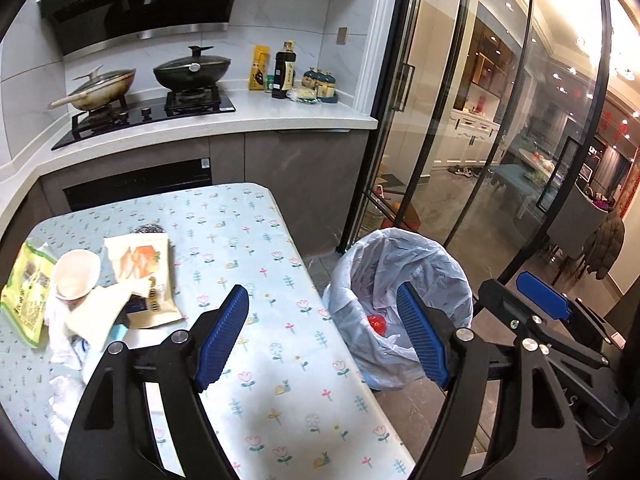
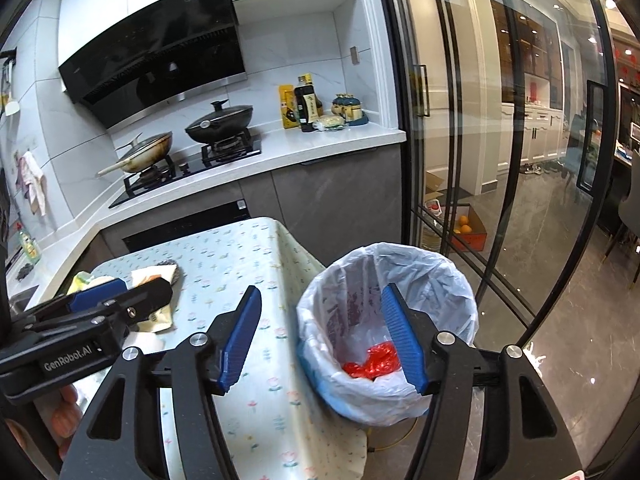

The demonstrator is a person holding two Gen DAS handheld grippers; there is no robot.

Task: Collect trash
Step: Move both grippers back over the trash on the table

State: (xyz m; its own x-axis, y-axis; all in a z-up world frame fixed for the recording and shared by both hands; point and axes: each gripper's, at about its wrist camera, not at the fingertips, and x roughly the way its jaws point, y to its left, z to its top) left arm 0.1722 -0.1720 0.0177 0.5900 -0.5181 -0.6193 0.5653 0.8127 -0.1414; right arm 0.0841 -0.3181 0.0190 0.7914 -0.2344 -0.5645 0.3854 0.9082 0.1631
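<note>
A bin lined with a white bag (image 1: 436,264) (image 2: 424,268) stands on the floor off the table's right edge, with a crumpled red wrapper (image 1: 376,323) (image 2: 374,364) at its bottom. Trash lies on the flowered tablecloth (image 1: 260,248) at the left: a paper cup (image 1: 76,274), a beige snack packet (image 1: 144,276), a yellow-green packet (image 1: 24,292) and crumpled tissues (image 1: 96,316). My left gripper (image 1: 322,292) hangs open over the table's right edge, empty. My right gripper (image 2: 322,292) is open above the gap between table and bin, holding nothing.
Behind the table runs a counter (image 1: 280,116) with a gas hob, two lidded pans (image 1: 192,68) and sauce bottles (image 1: 284,70). Glass sliding doors (image 2: 460,160) stand right of the bin. A box with oranges (image 2: 466,228) sits on the floor beyond the glass.
</note>
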